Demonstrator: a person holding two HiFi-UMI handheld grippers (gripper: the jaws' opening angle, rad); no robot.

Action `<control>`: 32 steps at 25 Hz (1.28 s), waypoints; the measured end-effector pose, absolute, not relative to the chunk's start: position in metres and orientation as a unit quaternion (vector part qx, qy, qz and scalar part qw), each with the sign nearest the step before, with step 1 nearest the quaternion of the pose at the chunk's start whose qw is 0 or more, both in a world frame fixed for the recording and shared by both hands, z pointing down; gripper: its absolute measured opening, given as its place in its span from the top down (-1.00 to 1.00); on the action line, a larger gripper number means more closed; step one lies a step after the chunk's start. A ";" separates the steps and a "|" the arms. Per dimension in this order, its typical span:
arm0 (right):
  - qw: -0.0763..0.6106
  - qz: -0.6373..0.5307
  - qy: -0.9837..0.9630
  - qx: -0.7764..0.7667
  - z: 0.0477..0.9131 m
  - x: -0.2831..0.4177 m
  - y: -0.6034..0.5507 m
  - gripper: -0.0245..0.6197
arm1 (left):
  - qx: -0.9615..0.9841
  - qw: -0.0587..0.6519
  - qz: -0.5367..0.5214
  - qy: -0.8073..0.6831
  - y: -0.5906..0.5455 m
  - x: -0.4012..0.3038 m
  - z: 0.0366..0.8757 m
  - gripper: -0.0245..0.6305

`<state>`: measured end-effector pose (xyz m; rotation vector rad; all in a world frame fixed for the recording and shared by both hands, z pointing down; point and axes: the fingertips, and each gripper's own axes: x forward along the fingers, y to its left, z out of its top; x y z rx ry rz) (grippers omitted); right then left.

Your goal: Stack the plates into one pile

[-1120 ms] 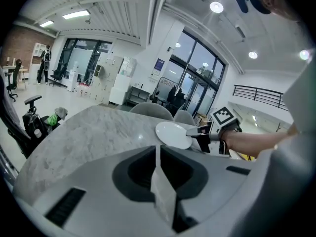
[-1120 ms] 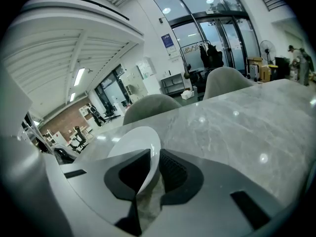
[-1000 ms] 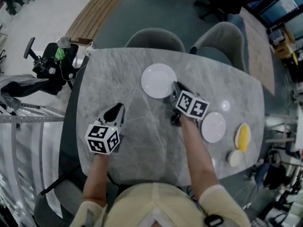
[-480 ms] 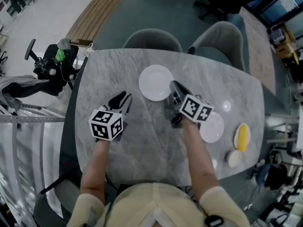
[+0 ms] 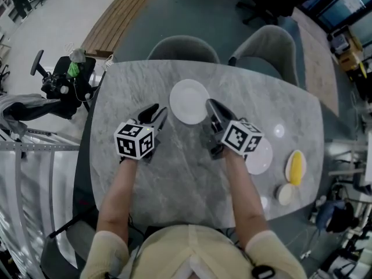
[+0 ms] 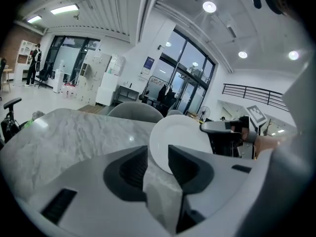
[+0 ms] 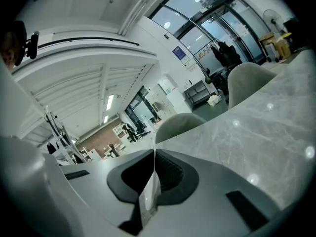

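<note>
White plate (image 5: 187,100) lying far-centre on marble surface (image 5: 174,179), tilting, right rim raised. Right gripper (image 5: 210,105) fingers, just closing, clenching on that rim. Left gripper (image 5: 156,114) hovering just left of white plate, fingers just opening, now released, nothing between them. Second plate (image 5: 264,158) lying right, partly hidden behind right gripper.

Bright, even light; fisheye-warped edges
</note>
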<state>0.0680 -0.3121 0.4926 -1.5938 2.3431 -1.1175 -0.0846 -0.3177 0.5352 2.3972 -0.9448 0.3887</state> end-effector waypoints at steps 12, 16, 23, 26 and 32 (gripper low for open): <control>0.040 -0.340 0.808 -0.479 0.471 0.058 -0.292 0.89 | 0.898 0.268 0.140 -0.321 -0.334 -0.061 0.541 0.45; 0.041 -0.332 0.822 -0.462 0.458 0.051 -0.286 0.89 | 0.900 0.265 0.129 -0.320 -0.335 -0.059 0.536 0.45; 0.068 -0.333 0.829 -0.444 0.443 0.049 -0.277 0.89 | 0.910 0.275 0.094 -0.295 -0.327 -0.053 0.519 0.48; 0.070 -0.327 0.828 -0.450 0.439 0.057 -0.274 0.89 | 0.915 0.259 0.092 -0.295 -0.324 -0.051 0.510 0.59; 0.090 -0.329 0.815 -0.469 0.436 0.079 -0.262 0.89 | 0.924 0.238 0.095 -0.283 -0.312 -0.039 0.492 0.64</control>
